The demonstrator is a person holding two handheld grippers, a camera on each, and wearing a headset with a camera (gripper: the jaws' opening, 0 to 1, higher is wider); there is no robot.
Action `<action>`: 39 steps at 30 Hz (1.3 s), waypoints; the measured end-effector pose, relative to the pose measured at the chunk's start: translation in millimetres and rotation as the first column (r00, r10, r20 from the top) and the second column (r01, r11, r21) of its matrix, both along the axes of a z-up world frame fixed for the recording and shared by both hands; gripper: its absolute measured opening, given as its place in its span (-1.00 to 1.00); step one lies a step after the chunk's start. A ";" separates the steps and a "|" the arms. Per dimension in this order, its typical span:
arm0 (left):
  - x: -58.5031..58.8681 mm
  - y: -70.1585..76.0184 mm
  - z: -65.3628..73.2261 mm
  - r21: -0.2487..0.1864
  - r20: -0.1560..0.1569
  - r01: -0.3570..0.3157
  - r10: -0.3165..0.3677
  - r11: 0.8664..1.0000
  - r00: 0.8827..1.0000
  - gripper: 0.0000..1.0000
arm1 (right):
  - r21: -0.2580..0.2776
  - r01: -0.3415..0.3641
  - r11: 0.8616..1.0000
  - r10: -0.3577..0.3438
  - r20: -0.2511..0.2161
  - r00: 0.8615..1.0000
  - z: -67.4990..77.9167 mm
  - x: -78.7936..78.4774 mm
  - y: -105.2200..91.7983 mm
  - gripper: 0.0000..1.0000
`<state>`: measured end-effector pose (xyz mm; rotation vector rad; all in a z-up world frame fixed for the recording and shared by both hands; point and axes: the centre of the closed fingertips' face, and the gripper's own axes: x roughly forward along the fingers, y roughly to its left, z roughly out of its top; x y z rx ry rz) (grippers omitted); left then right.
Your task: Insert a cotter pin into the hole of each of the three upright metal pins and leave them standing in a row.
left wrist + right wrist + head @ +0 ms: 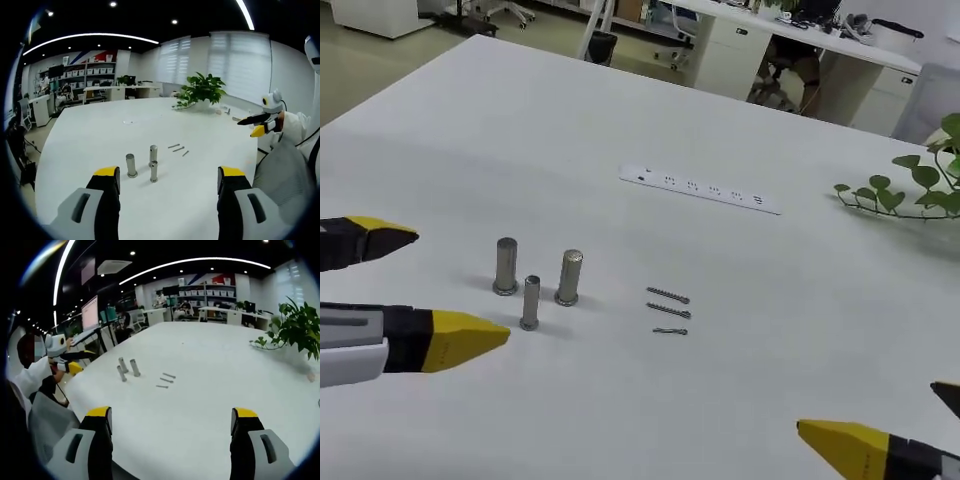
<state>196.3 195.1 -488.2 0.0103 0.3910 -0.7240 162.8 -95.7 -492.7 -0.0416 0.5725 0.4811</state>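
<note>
The left tongs are at the near left of the white bench and the right tongs at the near right, both spread wide and holding nothing. Three metal pins stand upright in a loose cluster just right of the left tongs. Three cotter pins lie side by side on the bench to the right of the metal pins, clear of them. A power strip lies farther back, and a plant is at the far right.
</note>
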 end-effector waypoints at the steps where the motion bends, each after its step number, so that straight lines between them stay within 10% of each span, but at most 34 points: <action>1: 0.7 -1.6 -0.3 0.005 0.000 0.006 -0.006 1.000 1.000 0.56 | -0.001 0.000 1.000 0.000 0.001 1.000 0.3 0.2 0.3 0.95; 15: 23.5 -16.8 -6.5 0.047 -0.007 0.065 -0.064 0.997 0.998 0.21 | 0.002 -0.012 1.000 0.012 -0.007 1.000 -1.0 -2.8 4.5 0.93; 20: 31.6 -23.8 -6.4 -0.008 -0.023 0.077 -0.077 0.997 0.997 -0.05 | 0.004 -0.010 1.000 0.010 -0.011 1.000 -2.3 -5.0 3.9 0.92; 39: 61.0 -15.3 -47.9 0.127 -0.065 0.087 -0.079 0.988 0.995 -0.59 | -0.016 -0.004 1.000 0.004 -0.025 1.000 -9.8 -13.8 2.0 0.91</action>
